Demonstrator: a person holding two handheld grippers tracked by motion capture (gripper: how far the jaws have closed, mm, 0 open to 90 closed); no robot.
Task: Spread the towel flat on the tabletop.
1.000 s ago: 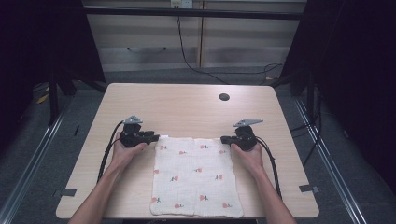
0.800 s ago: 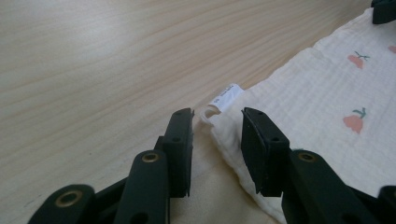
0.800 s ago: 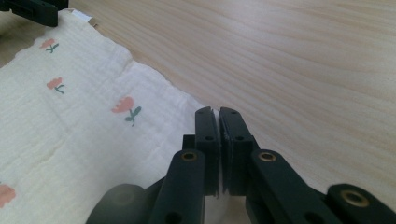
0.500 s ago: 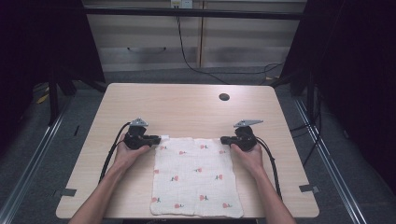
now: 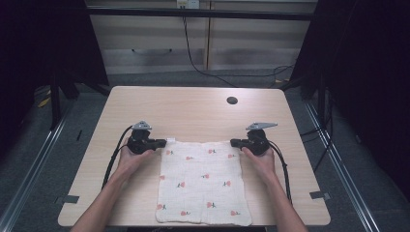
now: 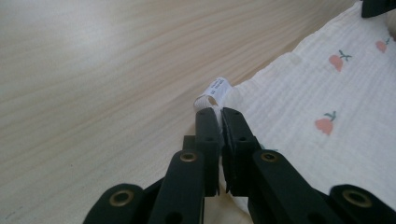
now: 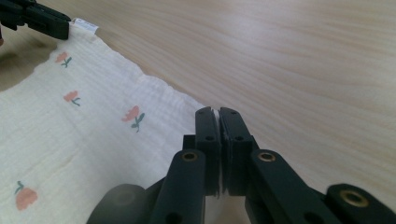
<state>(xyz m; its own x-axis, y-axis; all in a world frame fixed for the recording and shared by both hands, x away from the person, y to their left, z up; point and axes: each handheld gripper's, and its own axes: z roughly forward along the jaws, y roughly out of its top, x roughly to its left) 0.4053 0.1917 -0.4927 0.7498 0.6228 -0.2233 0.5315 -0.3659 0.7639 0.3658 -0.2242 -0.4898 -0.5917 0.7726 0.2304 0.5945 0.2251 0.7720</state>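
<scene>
A cream cloth (image 5: 203, 181) printed with small red flowers lies flat on the wooden table (image 5: 193, 111), reaching to the near edge. My left gripper (image 5: 163, 142) pinches the cloth's far left corner (image 6: 219, 100), beside its white label (image 6: 217, 87); its jaws have just been closing and now press the fabric between them. My right gripper (image 5: 233, 142) is shut on the far right corner (image 7: 205, 108) of the cloth (image 7: 79, 140). In the right gripper view the left gripper (image 7: 65, 25) shows at the top left, holding the other corner.
A dark round hole (image 5: 232, 100) sits in the table's far right part. Bare tabletop stretches beyond the cloth and to both sides. Cables trail from both grippers toward the near edge. Metal rails run along the floor on either side.
The left gripper has slid a little right onto the cloth's far left corner and closed on it. The right gripper has kept still on its corner.
</scene>
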